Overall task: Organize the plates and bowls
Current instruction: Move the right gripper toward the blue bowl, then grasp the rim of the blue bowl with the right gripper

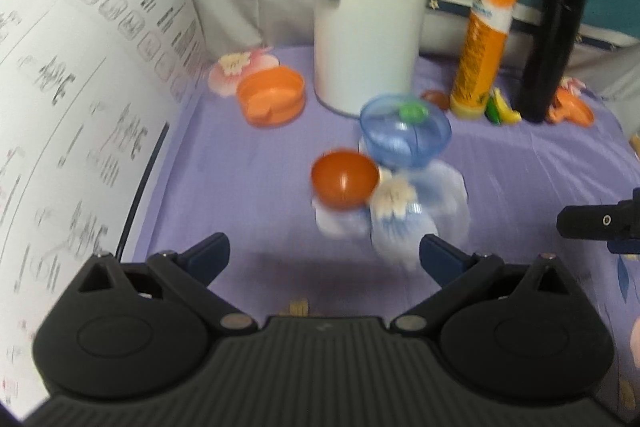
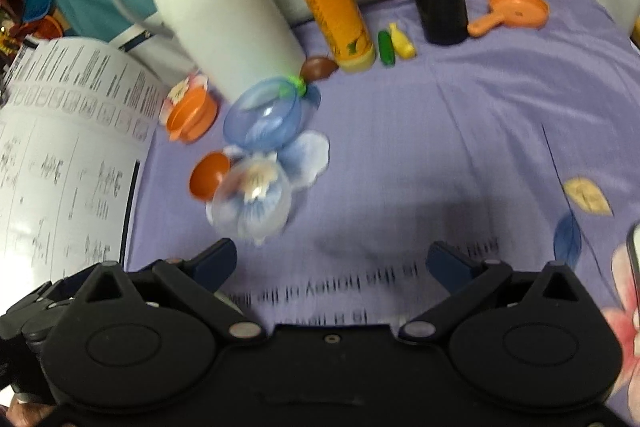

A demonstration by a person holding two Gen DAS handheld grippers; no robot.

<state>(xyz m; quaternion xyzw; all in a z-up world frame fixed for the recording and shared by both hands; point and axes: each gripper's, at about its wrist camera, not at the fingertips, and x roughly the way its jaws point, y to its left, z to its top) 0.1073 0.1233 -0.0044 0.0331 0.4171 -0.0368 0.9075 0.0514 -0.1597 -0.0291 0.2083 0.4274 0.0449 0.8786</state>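
Observation:
On the purple flowered cloth a small red-orange bowl sits beside a see-through blue bowl with a green bit at its rim. In the right wrist view, a clear bowl lies blurred just in front of them. An orange bowl rests further left. My left gripper is open, short of the red-orange bowl, holding nothing. My right gripper is open too, to the right of the clear bowl. Both views are motion-blurred.
A white thermos jug, an orange bottle, a black flask and an orange toy pan stand behind. A large printed sheet curls up on the left. Small green and yellow toys lie by the bottle.

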